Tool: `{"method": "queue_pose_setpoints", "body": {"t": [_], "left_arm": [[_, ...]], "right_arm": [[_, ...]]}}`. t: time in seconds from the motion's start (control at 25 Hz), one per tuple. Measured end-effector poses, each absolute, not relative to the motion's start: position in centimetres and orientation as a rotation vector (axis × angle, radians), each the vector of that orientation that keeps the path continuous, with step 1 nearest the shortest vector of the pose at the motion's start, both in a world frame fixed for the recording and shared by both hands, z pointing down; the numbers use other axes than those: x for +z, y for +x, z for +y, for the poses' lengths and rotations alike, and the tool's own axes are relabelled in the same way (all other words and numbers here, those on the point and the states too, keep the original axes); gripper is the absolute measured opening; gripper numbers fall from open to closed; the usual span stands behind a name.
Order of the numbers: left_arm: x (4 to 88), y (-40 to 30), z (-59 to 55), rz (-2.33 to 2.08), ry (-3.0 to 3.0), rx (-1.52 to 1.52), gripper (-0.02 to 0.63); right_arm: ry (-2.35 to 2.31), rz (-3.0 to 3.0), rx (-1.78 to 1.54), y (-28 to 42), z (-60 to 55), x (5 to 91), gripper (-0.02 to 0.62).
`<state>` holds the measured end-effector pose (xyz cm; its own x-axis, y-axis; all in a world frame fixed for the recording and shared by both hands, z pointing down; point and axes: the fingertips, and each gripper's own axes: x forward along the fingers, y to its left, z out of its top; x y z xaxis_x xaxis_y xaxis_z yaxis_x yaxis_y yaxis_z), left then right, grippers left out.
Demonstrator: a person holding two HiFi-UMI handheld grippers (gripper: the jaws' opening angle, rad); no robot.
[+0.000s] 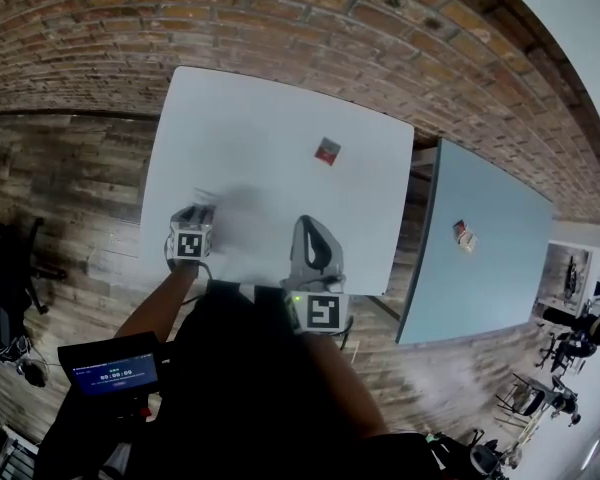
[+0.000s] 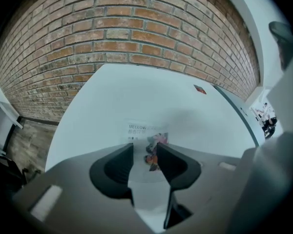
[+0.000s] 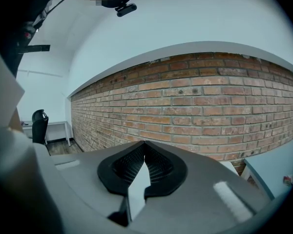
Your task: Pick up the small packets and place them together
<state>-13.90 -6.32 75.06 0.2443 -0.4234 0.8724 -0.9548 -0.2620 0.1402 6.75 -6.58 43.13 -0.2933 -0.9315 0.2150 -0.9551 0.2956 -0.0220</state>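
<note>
A: Where does the nearest packet lie from the left gripper (image 2: 145, 150)?

B: Right at its tips. The small white plastic packet with dark lettering and a colourful picture (image 2: 147, 134) lies flat on the white rectangular table (image 1: 270, 118). Its near edge runs in between the 2 jaws. The jaws stand well apart, and I see no pad pressing on it, so I judge nothing is held yet.

A: And its long axis?

B: The line of lettering runs across the gap from left to right. The packet looks wider than the opening, so the jaws seem to sit over it rather than around it.

A: The other one?

B: The small red square packet (image 1: 327, 151) sits well apart, ahead and to the right, toward the table's far side. From the left gripper view it is a small fleck (image 2: 199, 89) near the far edge.

A: Which hand is closer to that one?

B: The right gripper (image 1: 310, 230), at the table's near edge. Its jaws (image 3: 144, 145) are pressed together with nothing between them, aimed up at the red brick wall (image 3: 195, 106).

A: So the white packet has to travel forward and rightward?

B: Likely, or the red one comes back.
</note>
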Motion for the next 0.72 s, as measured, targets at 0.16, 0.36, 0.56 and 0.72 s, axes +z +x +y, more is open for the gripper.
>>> {"method": "queue_pose_setpoints", "body": {"t": [0.16,0.36,0.56,0.72], "left_arm": [[75.2,-12.6,-7.3,-1.275,1.814,0.930,0.152],[75.1,-11.5,-8.6,-1.303,1.795,0.917,0.152],[75.3,-10.7,-9.3,-1.317,1.786,0.892,0.152],[75.2,-9.9,-10.0,-1.318,1.780,0.890,0.152]], "right_arm": [[1.755,-2.392,0.237,7.9,-6.8,43.5,0.003],[1.752,-2.385,0.259,9.8,-7.2,43.8,0.003],[1.754,-2.375,0.275,11.6,-7.6,44.3,0.003],[1.755,-2.375,0.279,12.4,-8.0,44.3,0.003]]}}
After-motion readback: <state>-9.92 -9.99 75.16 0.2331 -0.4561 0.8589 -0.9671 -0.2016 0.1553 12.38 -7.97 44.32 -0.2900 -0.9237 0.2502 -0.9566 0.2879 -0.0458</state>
